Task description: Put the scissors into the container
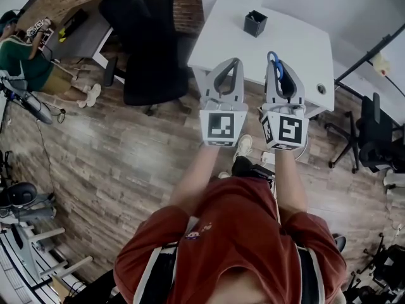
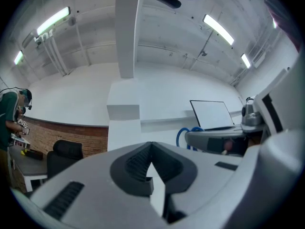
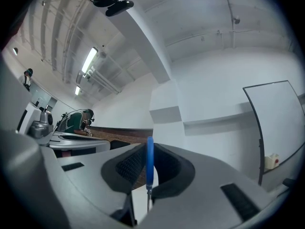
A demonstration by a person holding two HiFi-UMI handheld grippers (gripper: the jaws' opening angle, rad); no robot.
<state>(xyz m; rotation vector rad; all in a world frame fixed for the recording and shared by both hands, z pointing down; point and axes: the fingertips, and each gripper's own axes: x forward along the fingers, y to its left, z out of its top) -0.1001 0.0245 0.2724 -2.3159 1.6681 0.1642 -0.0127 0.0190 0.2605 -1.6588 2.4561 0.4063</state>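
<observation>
- Red shirt [image 1: 234,246] of the person wearing the camera fills the bottom of the head view, with both forearms reaching forward from it.
- Each hand carries a grey two-jaw gripper with a black-and-white marker cube at its base. The two are side by side and just apart.
- Left gripper [image 1: 235,64]: its jaws meet at the tips and nothing is between them. The left gripper view shows the dark ribbed pads [image 2: 138,163] closing to a point.
- Right gripper [image 1: 280,68]: its jaws are clamped on the scissors [image 3: 149,161], open only as wide as that thin blue handle. The right gripper view shows the handle standing upright between the pads, with a thin metal part below it.
- In the head view a blue handle loop pokes out past the right gripper's tips.
- White table [image 1: 297,43] lies ahead of both grippers, whose tips overlap its near part in the head view.
- Black, square, open-topped container [image 1: 255,23] stands on the table towards its far side, well apart from the scissors.
- Black office chair [image 1: 149,43] stands to the left of the table on a wood-plank floor [image 1: 126,151].
- Second person in a green top [image 1: 22,52] sits at a desk at the far upper left.
</observation>
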